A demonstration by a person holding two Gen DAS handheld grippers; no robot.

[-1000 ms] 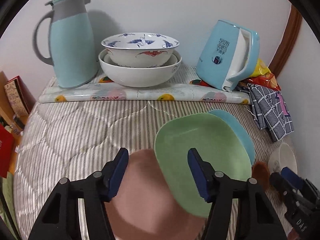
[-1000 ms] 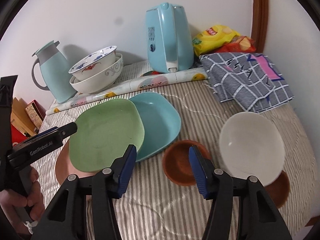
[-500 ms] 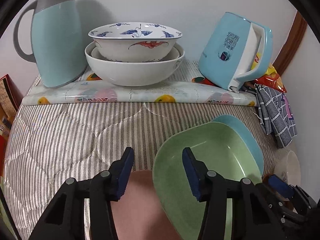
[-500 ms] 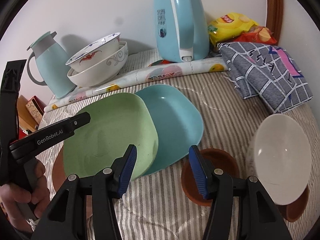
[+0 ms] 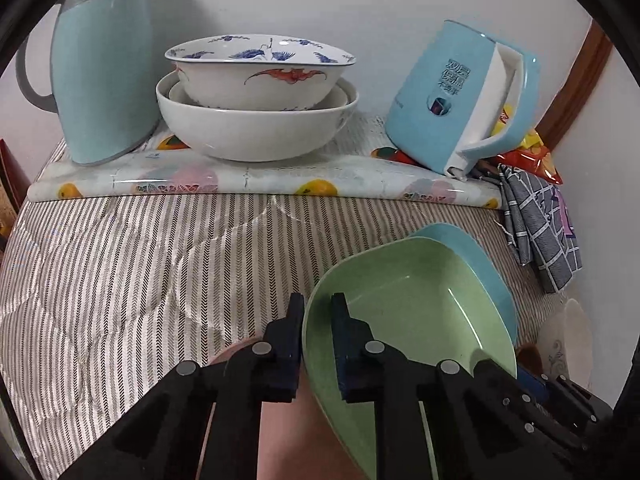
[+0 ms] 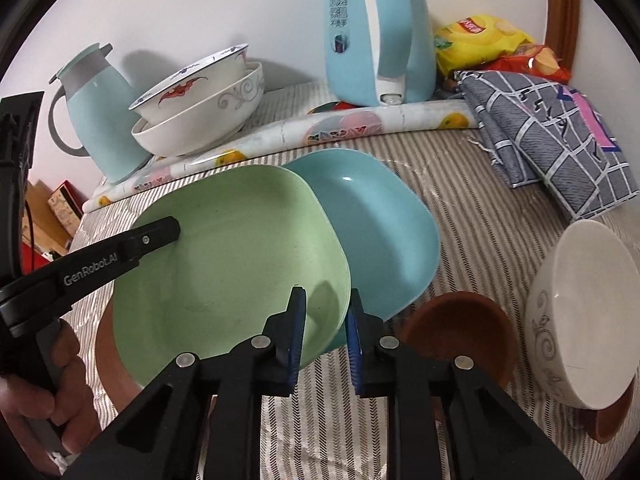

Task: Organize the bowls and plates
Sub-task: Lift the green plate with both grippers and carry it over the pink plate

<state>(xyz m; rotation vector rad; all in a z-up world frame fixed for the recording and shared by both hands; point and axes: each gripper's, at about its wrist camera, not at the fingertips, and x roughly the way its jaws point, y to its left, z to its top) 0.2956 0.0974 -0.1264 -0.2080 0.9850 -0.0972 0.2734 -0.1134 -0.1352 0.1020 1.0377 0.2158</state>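
Left tongs [image 5: 317, 312] clamping down on the near rim of the green plate [image 5: 404, 312], closing tight. Right tongs [image 6: 325, 312] closing on the opposite rim of that same green plate, rim sitting between the blue pads. Smooth, squarish, matte plastic, lying half over a blue plate [image 6: 380, 224] of the same shape and overlapping a pink plate [image 5: 288, 432], all on the striped quilted table [image 5: 120, 264]. Glossy white bowl [image 6: 584, 320] tipping on a brown dish [image 6: 456, 328] just beside.
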